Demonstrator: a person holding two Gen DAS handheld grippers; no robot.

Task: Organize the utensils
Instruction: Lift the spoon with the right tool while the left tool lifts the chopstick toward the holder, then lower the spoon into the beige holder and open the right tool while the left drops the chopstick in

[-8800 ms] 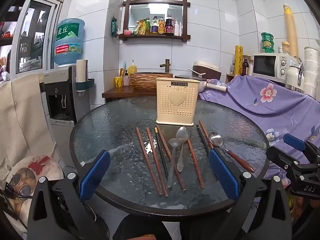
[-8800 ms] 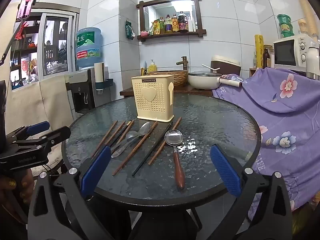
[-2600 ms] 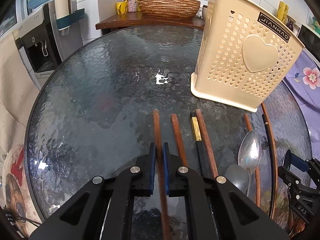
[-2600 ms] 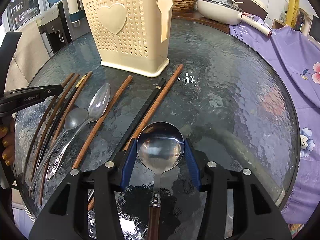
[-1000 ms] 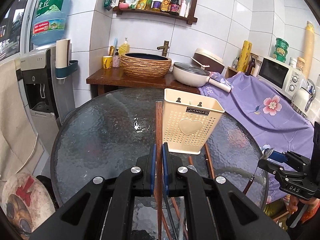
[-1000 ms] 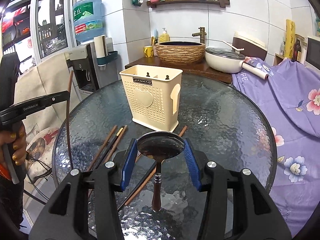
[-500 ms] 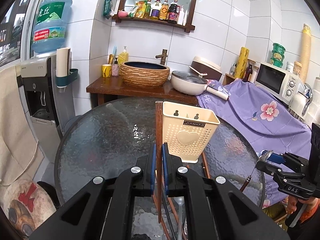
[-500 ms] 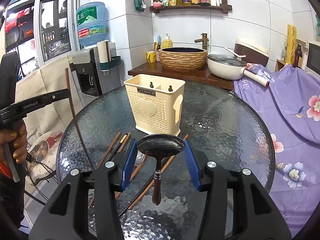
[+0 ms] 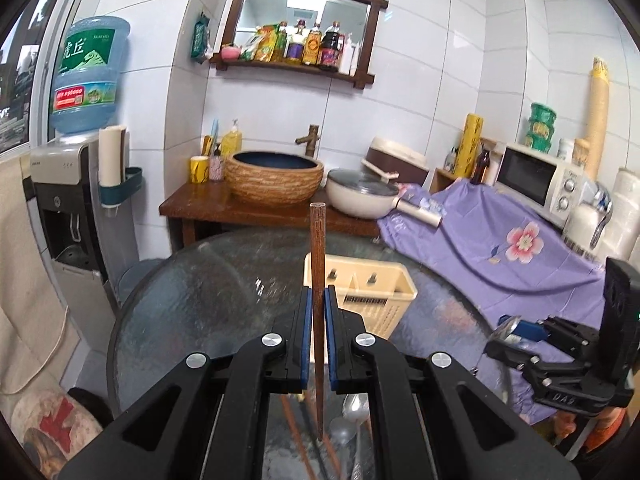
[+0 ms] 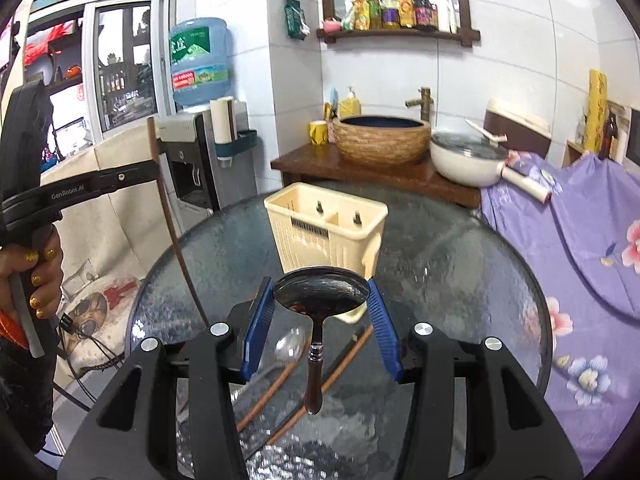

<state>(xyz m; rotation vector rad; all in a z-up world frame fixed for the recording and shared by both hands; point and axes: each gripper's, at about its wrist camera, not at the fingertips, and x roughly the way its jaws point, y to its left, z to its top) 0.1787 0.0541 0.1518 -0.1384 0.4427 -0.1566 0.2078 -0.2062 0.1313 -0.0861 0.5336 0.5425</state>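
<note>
My left gripper (image 9: 319, 316) is shut on a brown wooden chopstick (image 9: 317, 256) that stands upright, its top end above the pads and its lower end hanging over the table. Behind it stands the cream utensil holder (image 9: 360, 292), open-topped with two compartments. My right gripper (image 10: 320, 304) is shut on the bowl of a wooden-handled spoon (image 10: 320, 294), handle hanging down, in front of the holder (image 10: 326, 232). In the right wrist view the left gripper (image 10: 154, 170) and its chopstick (image 10: 172, 220) show at the left. Several chopsticks (image 10: 276, 384) and spoons (image 9: 354, 412) lie on the glass table (image 10: 460, 272).
Behind the round glass table stand a wooden counter with a woven basin (image 9: 274, 176) and a white pan (image 9: 360, 194). A purple flowered cloth (image 9: 500, 252) covers things at the right. A water dispenser (image 9: 68, 208) stands at the left. A hand (image 10: 38, 272) holds the left gripper's handle.
Both grippers have risen, so the holder and table now sit lower in both views and the holder's open top shows. The chopstick and the spoon stay gripped.
</note>
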